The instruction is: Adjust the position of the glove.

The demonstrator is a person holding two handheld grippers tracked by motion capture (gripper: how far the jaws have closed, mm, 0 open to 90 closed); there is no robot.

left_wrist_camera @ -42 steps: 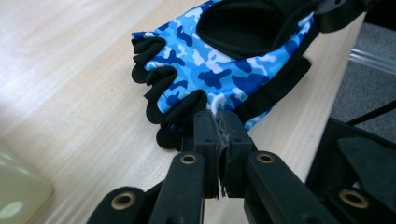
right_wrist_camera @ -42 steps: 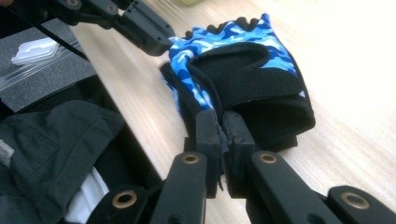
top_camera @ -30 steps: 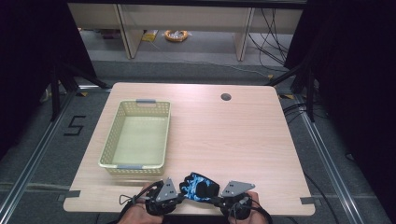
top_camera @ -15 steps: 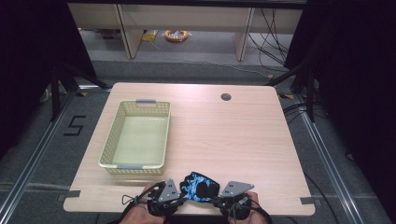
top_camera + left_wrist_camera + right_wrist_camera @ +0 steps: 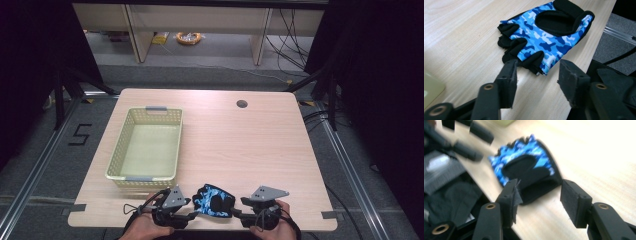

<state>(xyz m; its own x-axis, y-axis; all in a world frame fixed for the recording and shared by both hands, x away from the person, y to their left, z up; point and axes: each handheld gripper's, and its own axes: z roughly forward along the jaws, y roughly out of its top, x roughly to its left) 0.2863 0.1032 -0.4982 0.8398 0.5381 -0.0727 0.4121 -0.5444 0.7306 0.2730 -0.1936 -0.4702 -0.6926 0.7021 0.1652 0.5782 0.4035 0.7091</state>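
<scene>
A fingerless glove in blue camouflage with black trim lies flat near the table's front edge. My left gripper sits just left of it, held in a hand, and my right gripper sits just right of it. In the left gripper view the jaws stand open with the glove's finger stubs right at their tips. In the blurred right gripper view the jaws are open around the glove's black cuff edge. Neither gripper holds anything.
A pale green mesh basket stands on the left half of the wooden table, with nothing in it. A cable hole sits near the far edge. The table's front edge runs just below the glove.
</scene>
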